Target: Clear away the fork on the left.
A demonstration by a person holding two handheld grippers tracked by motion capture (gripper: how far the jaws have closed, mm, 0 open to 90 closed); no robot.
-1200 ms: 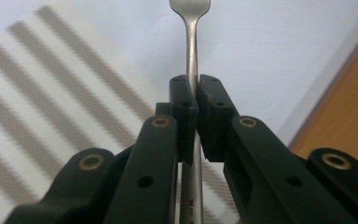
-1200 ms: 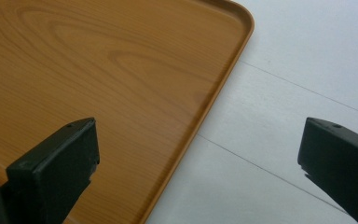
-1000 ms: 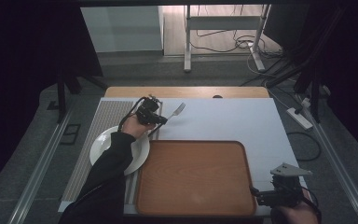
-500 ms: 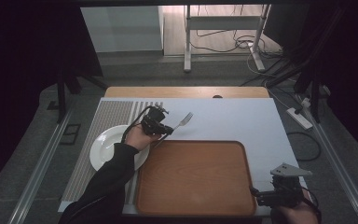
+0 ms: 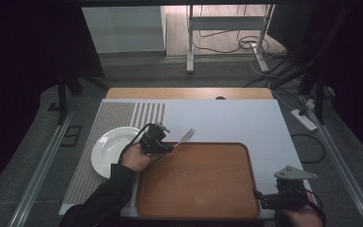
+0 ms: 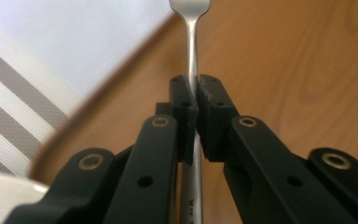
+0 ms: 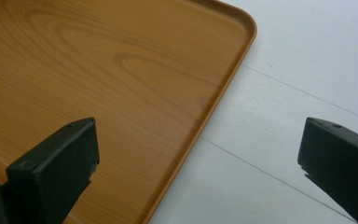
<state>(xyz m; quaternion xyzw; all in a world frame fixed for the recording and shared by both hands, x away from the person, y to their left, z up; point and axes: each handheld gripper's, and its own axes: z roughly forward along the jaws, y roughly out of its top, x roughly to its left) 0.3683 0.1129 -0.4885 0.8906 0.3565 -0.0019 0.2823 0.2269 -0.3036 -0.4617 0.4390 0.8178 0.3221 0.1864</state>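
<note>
My left claw (image 5: 168, 147) is clenched on the handle of a metal fork (image 5: 185, 137), which I hold above the far left corner of the wooden tray (image 5: 203, 189); the tines point away toward the far right, over the white worktop (image 5: 231, 123). In the left gripper view, the fork (image 6: 193, 60) runs straight up between the two black pads (image 6: 214, 109), which press on its handle from both sides, with the tray's wood (image 6: 284, 70) beneath it and the striped mat (image 6: 14, 107) off to the left. A white plate (image 5: 108, 149) lies on that striped mat (image 5: 118, 118), just left of my left hand (image 5: 136, 158) and touching the tray's left edge or nearly so. My right claw (image 5: 261, 198) sits at the tray's near right corner, released: in the right gripper view its jaws stand wide apart, one over the tray (image 7: 98, 70), the other over the bare worktop (image 7: 298, 60), with nothing between them.
</note>
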